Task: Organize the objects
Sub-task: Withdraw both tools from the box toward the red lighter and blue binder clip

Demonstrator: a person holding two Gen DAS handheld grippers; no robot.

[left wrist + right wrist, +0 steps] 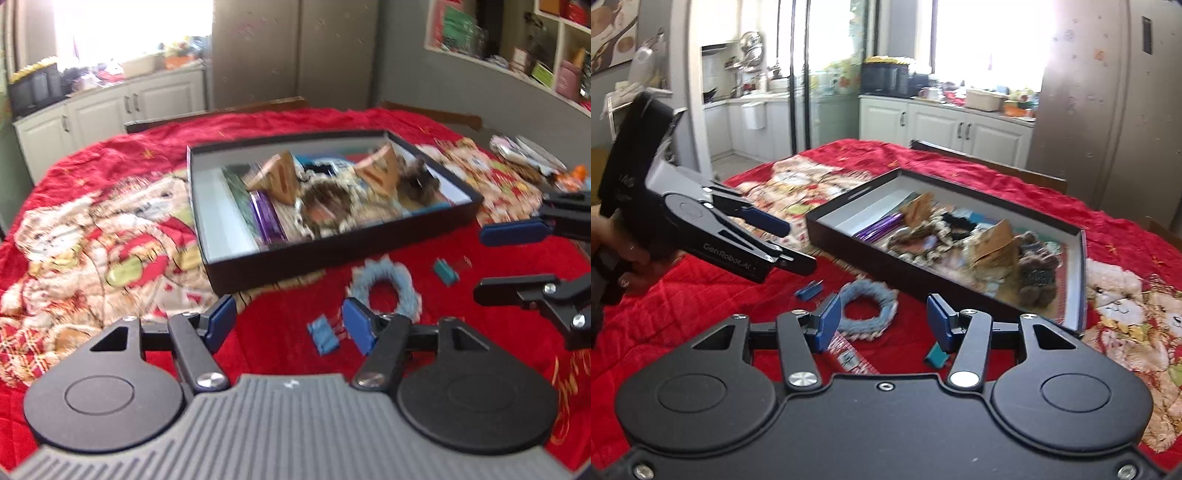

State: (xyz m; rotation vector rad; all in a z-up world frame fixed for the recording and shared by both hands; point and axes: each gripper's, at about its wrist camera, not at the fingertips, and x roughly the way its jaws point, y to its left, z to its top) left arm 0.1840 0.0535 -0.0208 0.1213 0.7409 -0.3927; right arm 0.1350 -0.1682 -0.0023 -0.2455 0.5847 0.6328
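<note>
A black shallow box [277, 254] [905, 275] on the red cloth holds scrunchies, cardboard pieces and a purple packet. In front of it lie a light blue scrunchie [384, 291] [868, 304], a blue binder clip [323, 334] [809, 290] and a teal clip [445, 271] [936, 354]. My left gripper [290, 325] [798, 243] hovers open above the blue clip, holding nothing. My right gripper [884, 321] [495, 262] is open too, its pads either side of the scrunchie in the picture but above it. The views are motion-blurred.
The table wears a red cloth with a bear print [110, 236] [1126, 306]. Loose packets and papers [524, 155] lie at the far right. Wooden chair backs [221, 114] [990, 166] stand behind the table. A hand [628, 254] grips the left tool.
</note>
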